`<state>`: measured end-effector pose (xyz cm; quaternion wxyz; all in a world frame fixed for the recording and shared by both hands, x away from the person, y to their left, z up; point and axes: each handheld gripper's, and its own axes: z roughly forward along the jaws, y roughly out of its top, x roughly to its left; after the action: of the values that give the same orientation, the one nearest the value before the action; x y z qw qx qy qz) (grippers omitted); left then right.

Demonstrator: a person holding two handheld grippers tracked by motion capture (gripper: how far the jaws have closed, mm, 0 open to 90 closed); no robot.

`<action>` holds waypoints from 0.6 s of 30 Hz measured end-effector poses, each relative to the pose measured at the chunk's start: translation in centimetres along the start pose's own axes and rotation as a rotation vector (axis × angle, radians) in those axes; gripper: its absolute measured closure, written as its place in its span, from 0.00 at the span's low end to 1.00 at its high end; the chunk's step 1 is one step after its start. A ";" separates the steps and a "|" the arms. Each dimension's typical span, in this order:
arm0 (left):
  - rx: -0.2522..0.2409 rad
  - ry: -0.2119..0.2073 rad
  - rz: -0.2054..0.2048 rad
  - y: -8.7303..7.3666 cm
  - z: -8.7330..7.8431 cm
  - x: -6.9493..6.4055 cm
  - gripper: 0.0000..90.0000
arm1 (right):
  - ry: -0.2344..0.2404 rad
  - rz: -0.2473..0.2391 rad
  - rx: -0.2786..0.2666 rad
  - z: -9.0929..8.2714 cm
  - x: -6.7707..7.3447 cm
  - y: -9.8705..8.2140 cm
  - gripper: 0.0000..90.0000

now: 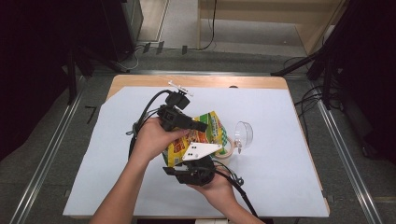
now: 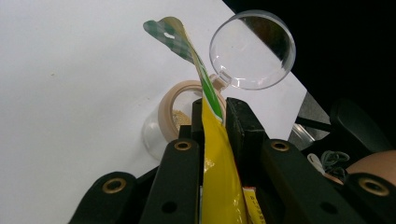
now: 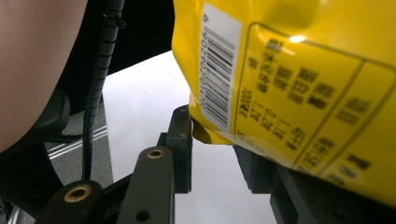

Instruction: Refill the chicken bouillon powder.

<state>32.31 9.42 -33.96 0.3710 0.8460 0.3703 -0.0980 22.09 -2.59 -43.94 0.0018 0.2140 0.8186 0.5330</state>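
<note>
Grey floor, metal rails, wooden furniture behind a paper-covered table.

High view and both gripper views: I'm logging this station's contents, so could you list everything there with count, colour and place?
snack bag: one, yellow with green and red print, held above the sheet's middle between both tools
tape roll: one, beige, on the sheet just right of the bag
clear dome: one, transparent, right of the tape roll
paper sheet: one, white, covering the table
table: one, wooden, its far edge bare
left tool: one, black, shut on the bag's edge
right tool: one, black, jaws on either side of the bag's bottom corner
hands: two, one on each tool
</note>
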 end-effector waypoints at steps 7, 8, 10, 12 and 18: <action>0.000 -0.007 -0.016 0.0 0.0 0.3 0.89 | 0.001 0.005 0.008 0.0 0.1 0.3 0.77; -0.001 -0.010 -0.021 0.0 0.0 0.4 0.90 | 0.001 0.005 0.008 0.0 0.1 0.3 0.77; 0.002 -0.019 -0.030 0.0 0.0 0.6 0.90 | 0.005 0.008 0.011 0.0 0.1 0.3 0.77; 0.005 -0.025 -0.037 0.0 -0.1 0.7 0.89 | 0.008 0.014 0.013 0.0 0.1 0.4 0.77; -0.003 -0.021 -0.037 0.0 -0.4 0.2 0.87 | 0.017 0.014 0.002 0.0 0.2 0.6 0.77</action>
<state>32.44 9.86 -33.77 0.3742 0.8374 0.3819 -0.1133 22.08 -2.31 -43.35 -0.0092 0.2150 0.8177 0.5339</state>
